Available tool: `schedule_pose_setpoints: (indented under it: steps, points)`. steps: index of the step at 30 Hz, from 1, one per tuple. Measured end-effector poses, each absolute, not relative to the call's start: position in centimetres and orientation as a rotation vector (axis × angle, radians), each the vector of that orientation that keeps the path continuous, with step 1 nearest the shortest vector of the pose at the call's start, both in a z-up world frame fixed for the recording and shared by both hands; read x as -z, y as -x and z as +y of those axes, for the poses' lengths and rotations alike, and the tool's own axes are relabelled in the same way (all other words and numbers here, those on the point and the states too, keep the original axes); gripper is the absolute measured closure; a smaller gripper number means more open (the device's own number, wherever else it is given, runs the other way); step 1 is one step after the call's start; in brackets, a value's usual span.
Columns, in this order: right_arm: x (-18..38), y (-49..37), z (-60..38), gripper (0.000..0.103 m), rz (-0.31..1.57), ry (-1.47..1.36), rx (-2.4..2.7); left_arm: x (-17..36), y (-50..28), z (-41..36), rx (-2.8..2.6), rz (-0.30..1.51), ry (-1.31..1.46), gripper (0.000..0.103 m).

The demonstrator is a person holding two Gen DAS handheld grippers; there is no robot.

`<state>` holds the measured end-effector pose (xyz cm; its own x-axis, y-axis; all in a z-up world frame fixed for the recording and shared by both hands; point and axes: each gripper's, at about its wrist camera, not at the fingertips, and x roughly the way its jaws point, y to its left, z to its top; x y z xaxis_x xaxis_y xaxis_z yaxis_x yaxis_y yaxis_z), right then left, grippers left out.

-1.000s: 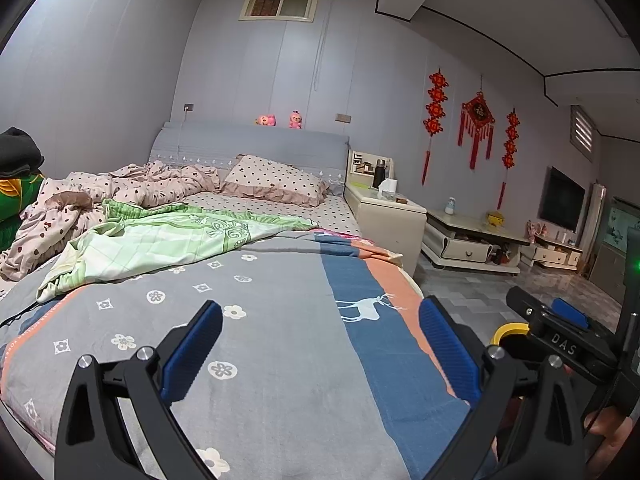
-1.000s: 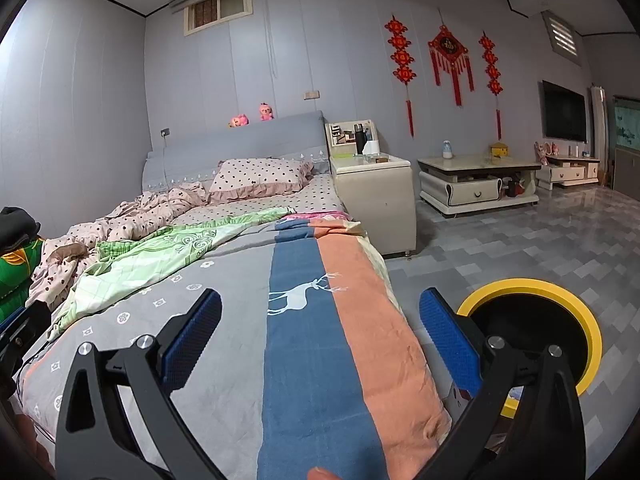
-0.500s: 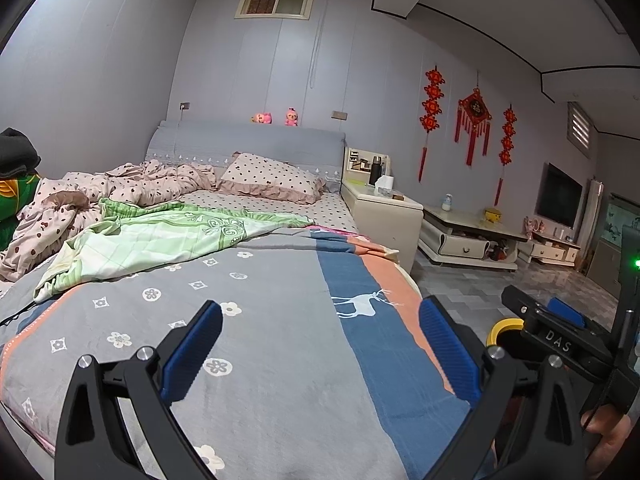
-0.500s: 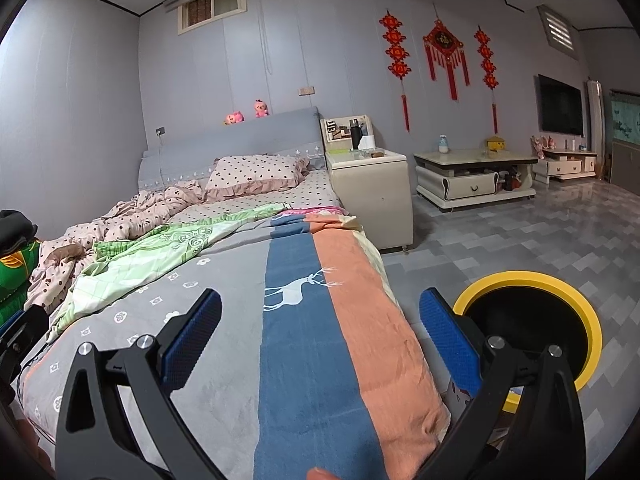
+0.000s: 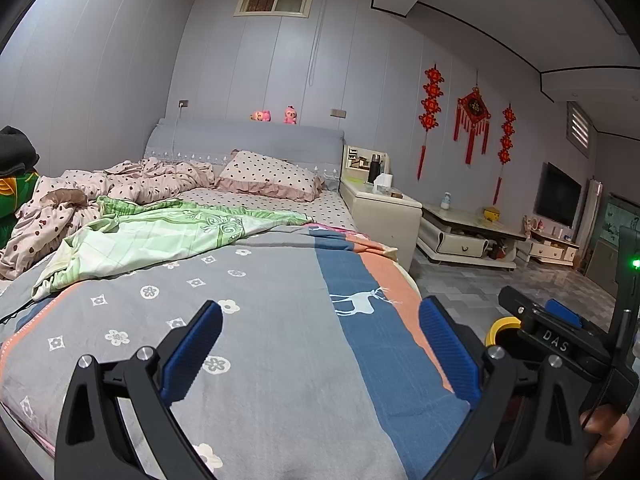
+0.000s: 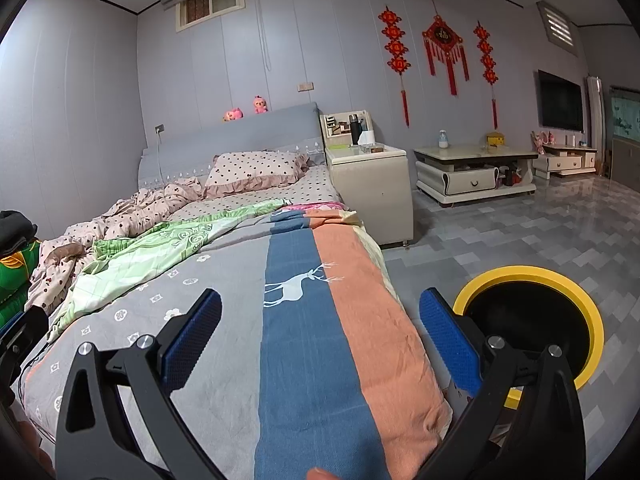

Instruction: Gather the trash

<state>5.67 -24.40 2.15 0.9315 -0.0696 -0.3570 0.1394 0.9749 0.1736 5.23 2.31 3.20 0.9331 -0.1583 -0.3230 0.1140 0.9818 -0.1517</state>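
My left gripper [image 5: 320, 320] is open and empty above the foot of the bed [image 5: 280, 340]. My right gripper [image 6: 320, 312] is open and empty over the bed's right edge; it also shows in the left wrist view [image 5: 560, 332] at the right. A round bin with a yellow rim [image 6: 596, 312] and black inside stands on the floor beside the bed, just right of my right gripper. A slice of its rim shows in the left wrist view [image 5: 502, 325]. No piece of trash is plainly visible on the bed.
Green quilt [image 5: 160, 236] and pink dotted bedding [image 5: 132, 180] lie crumpled on the bed's far left. A beige nightstand [image 6: 372, 184] stands beside the bed, with a low white table [image 6: 472, 168] beyond. Grey tiled floor [image 6: 520, 232] spreads to the right.
Both views have shifted slightly; the bed and bin sit a little lower in frame. Both grippers stay open and empty.
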Motion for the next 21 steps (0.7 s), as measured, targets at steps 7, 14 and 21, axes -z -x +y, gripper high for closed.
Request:
schedule_pose_setpoints:
  steps: [7,14,21]
  points:
    - [-1.95,-6.08,-24.38,0.008,0.362,-0.199,0.106,-3.23,-5.25,2.3,0.139,0.341,0.131,0.008]
    - [-1.55,-6.43,-24.11,0.008,0.371,-0.201,0.103,-3.03,-5.02,2.17,0.144,0.343,0.13,0.008]
    - [-1.56,-6.45,-24.08,0.008,0.374,-0.203,0.104,-2.92,-4.88,1.99,0.145,0.344,0.131,0.008]
